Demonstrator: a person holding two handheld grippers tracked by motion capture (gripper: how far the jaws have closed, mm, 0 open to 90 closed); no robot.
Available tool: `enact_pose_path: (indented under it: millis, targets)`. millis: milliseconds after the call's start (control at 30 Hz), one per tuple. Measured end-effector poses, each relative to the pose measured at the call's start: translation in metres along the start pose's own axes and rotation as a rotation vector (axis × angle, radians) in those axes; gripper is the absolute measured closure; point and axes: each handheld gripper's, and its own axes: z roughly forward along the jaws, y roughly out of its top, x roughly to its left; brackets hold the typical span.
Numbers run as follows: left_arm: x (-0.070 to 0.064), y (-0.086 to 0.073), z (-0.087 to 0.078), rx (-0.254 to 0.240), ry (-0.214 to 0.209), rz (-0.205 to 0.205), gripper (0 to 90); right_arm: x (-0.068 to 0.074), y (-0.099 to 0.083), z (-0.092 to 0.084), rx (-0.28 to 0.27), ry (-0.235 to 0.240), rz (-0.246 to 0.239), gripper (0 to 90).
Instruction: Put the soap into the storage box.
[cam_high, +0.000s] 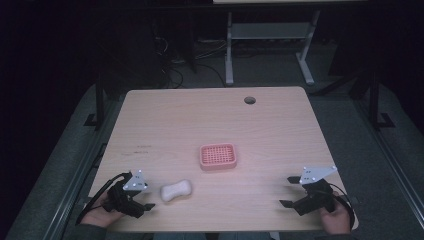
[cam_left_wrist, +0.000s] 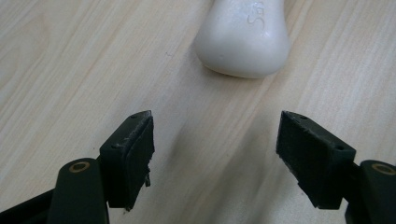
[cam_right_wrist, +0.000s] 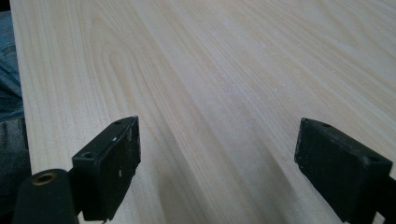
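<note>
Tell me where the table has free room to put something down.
The table is bare from the pink soap dish back to the cable hole, and between the dish and the right gripper. Crowded only near the left gripper, beside the white soap.

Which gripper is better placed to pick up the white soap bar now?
The left gripper. Its open jaws sit just short of the soap bar, apart from it. The right gripper, also open, is at the table's far right.
</note>
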Motion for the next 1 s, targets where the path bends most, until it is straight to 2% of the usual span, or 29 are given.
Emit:
enact_pose_path:
  millis: [1000]
  targets:
    - [-0.007,0.012,0.004,-0.027,-0.017,0.037,27.5,0.0,0.002,0.0,0.004,0.007,-0.007,14.0]
